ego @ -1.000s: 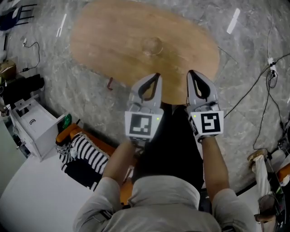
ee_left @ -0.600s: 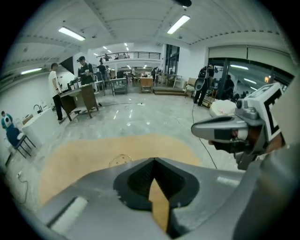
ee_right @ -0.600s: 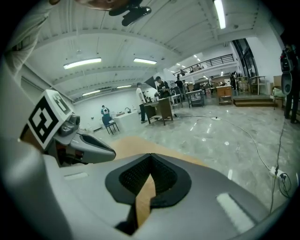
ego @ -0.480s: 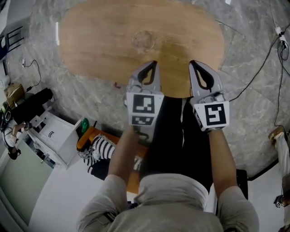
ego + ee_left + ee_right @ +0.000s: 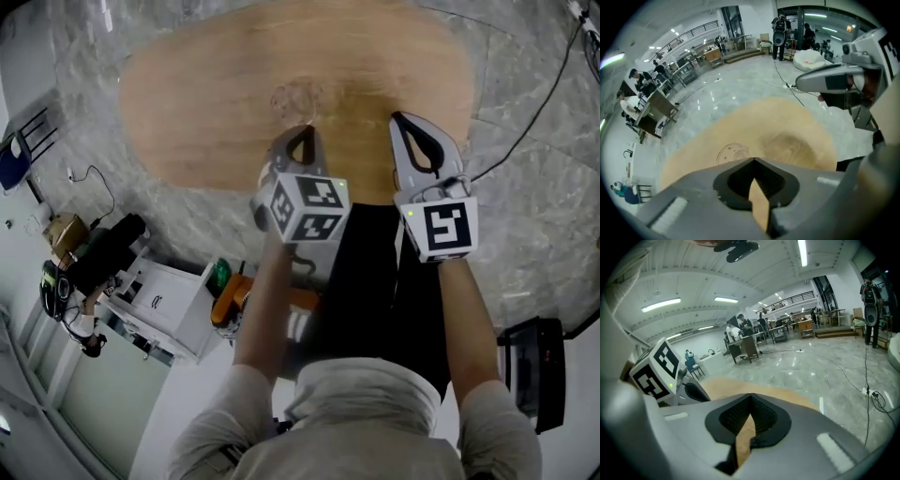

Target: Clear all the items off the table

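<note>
The left gripper (image 5: 302, 133) and right gripper (image 5: 403, 124) are held closed and empty over the near edge of the oval wooden table (image 5: 187, 103), so the approach seems in hand, and the left jaws must be opened for the clear round glass item (image 5: 298, 97) just beyond

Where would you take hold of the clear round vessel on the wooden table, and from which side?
The clear vessel looks round and upright, so likely grip its near rim, coming down from above with the nearer left gripper. Open its shut jaws first.
</note>
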`<state>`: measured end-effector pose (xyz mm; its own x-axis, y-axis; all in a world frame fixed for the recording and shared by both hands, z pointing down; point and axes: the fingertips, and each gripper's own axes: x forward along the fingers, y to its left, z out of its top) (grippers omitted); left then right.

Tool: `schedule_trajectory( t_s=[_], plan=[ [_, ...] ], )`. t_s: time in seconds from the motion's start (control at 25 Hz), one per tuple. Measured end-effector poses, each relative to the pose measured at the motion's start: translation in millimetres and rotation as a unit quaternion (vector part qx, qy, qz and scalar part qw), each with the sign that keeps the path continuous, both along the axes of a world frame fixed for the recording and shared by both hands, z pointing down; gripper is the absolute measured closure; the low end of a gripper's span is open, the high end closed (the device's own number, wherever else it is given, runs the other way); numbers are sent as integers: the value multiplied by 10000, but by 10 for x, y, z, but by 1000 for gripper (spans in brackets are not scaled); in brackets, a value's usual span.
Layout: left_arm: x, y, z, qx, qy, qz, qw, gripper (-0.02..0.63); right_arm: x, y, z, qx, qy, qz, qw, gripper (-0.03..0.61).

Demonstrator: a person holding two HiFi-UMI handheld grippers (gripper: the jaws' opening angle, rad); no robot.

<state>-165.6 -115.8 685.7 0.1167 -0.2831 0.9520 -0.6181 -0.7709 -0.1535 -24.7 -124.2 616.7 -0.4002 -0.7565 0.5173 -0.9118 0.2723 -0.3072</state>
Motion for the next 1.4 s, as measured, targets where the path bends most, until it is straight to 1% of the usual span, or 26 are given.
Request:
schedule_trajectory(
  t_s=[0.12, 0.32, 0.44, 0.6, 0.84, 1.08, 1.4],
  plan=[
    [-3, -10, 118, -248, -7, -38, 9997, 594, -18, 11, 80, -44, -20, 107, 9999, 572],
    [-49, -69, 233, -478, -66, -6, 9988, 594, -14, 37, 195, -180, -39, 255, 9995, 572],
    [-26, -64, 262, -627, 33, 15, 9980, 592, -7, 36, 219, -209, -20, 308, 9993, 572],
    [-4, -22, 343, -784, 21, 73, 9969, 567, 5, 64, 246, -212, -27, 348, 9992, 572],
    [11, 16, 496, -988, -211, 254, 9946, 563, 58, 87, 287, -249, -17, 414, 9988, 572],
    [-3, -7, 622, -965, -683, 689, 9906, 563, 153, 124, 333, -277, 18, 501, 9984, 572],
    [-4, -36, 763, -1196, -897, 841, 9852, 563, 290, 168, 378, -312, 10, 650, 9974, 572]
  ],
)
